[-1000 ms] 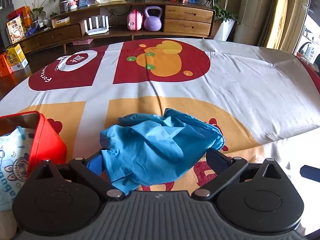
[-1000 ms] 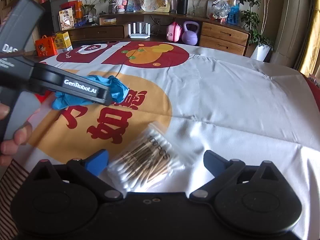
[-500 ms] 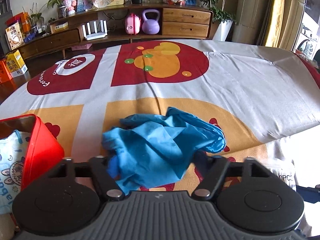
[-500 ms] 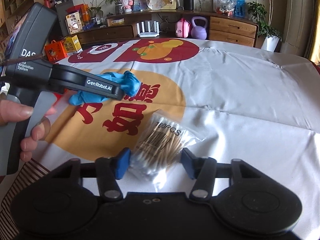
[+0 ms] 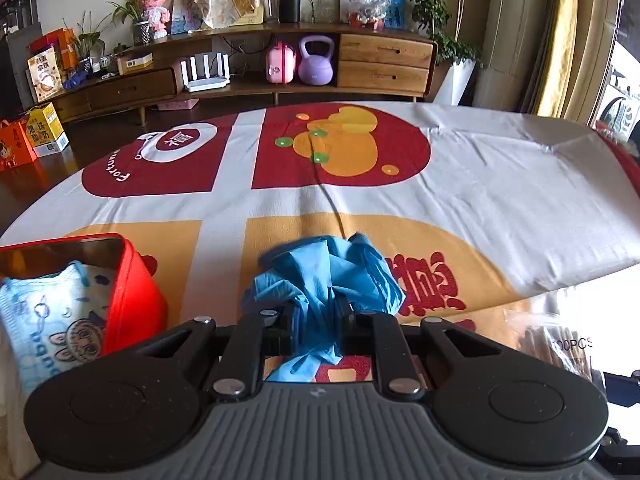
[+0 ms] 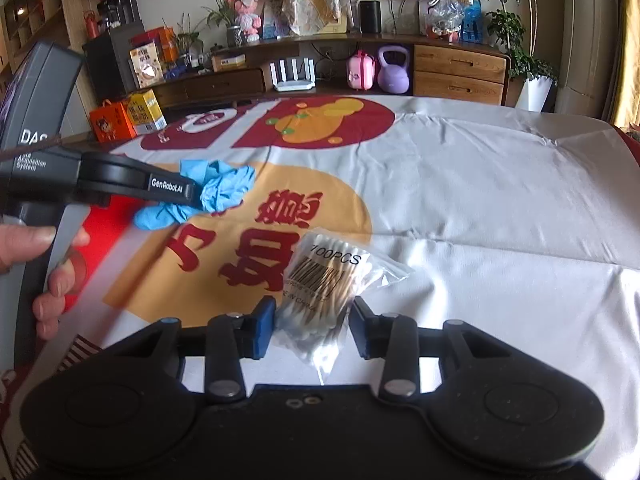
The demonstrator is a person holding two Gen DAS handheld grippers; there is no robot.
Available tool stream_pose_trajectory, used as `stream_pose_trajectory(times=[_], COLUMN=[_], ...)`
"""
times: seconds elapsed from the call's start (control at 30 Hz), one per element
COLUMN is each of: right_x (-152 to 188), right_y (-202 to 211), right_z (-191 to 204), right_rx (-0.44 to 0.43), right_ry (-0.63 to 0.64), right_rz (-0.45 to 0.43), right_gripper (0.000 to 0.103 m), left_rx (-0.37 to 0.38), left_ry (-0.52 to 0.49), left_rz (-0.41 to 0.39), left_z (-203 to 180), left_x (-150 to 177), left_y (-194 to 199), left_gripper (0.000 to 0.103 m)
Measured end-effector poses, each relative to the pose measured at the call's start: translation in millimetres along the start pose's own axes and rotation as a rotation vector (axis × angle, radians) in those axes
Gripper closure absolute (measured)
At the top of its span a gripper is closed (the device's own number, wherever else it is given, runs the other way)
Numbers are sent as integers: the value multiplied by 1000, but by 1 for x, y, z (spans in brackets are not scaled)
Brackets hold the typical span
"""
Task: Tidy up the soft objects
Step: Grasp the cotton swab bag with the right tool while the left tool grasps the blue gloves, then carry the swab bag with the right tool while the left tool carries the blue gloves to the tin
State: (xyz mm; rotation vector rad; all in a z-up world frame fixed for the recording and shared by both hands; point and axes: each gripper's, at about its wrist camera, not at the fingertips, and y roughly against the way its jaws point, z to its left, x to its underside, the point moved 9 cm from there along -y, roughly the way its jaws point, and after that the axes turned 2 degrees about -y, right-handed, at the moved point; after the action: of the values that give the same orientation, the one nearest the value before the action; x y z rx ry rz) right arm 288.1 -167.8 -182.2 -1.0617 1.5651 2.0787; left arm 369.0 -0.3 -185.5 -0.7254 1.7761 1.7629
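A crumpled blue glove sits on the printed tablecloth. My left gripper is closing, and its pads pinch the glove's near folds. From the right wrist view the same glove bunches at that gripper's tip. My right gripper is closing too. A clear bag of cotton swabs is squeezed between its blue pads. A red box stands to the left of the glove and holds a patterned light-blue cloth.
A person's hand grips the left tool's handle at the left edge. The swab bag also shows at the lower right of the left wrist view. A long wooden sideboard runs behind the table.
Both pairs of jaws have come together from wide open. The left ones now bunch the glove between them, and the right ones have squeezed in on the swab bag, which has tilted.
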Motion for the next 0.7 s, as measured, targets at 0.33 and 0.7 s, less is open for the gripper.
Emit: stream_pose_trajectory(times=[0.33, 0.7], right_x=[-11, -24], right_y=[33, 76], right_z=[15, 42], right_rx=[-47, -110], right_ry=[-19, -5], right_rz=[-36, -75], right_gripper=[65, 65], left_rx=[29, 47], left_ry=[15, 62], left_rz=[-28, -66], left_z=[6, 24], left_x=[2, 12], left_y=[43, 104], left_gripper=[89, 89])
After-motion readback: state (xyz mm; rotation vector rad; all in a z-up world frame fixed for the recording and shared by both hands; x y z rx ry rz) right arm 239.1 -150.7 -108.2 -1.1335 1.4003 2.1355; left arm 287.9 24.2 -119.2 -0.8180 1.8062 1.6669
